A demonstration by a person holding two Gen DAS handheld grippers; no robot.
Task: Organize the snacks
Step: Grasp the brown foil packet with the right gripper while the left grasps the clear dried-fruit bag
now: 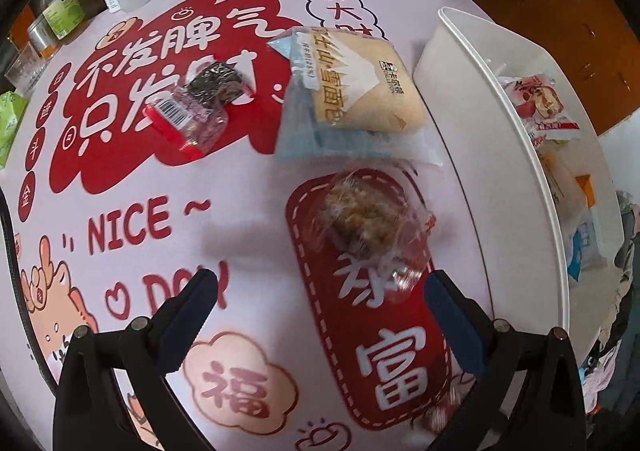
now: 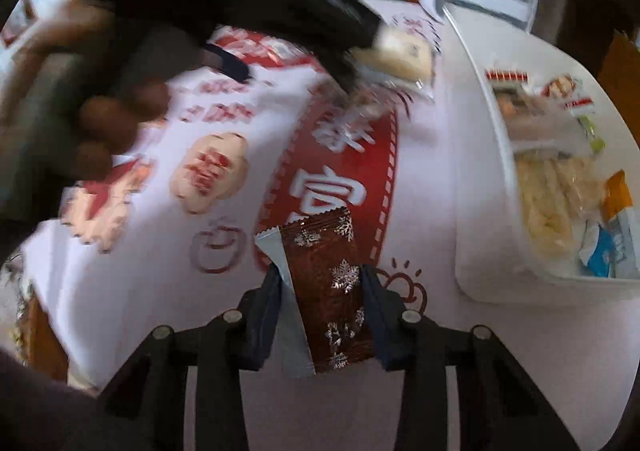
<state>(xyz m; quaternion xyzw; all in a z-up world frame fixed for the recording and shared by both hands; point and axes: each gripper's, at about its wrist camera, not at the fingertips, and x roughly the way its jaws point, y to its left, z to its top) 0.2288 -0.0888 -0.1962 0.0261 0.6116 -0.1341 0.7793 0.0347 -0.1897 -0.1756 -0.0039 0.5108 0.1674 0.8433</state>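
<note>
Gripping the brown snowflake-printed snack packet (image 2: 326,287) squarely between its pads, the right gripper (image 2: 322,299) should carry it level over the rim of the white bin (image 2: 472,155) at its right, where other snacks already lie. The left gripper (image 1: 320,315) hangs spread wide and empty above the clear-wrapped snack (image 1: 372,227) on the printed tablecloth (image 1: 168,187); centring it first would help. Beyond sit the bread packet (image 1: 352,87) and a red-ended wrapper (image 1: 192,111). Blur hides the far table in the right view.

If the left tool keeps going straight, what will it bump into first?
Probably the clear-wrapped snack just ahead of the open left tool, though depth is hard to judge; otherwise the tablecloth.
</note>
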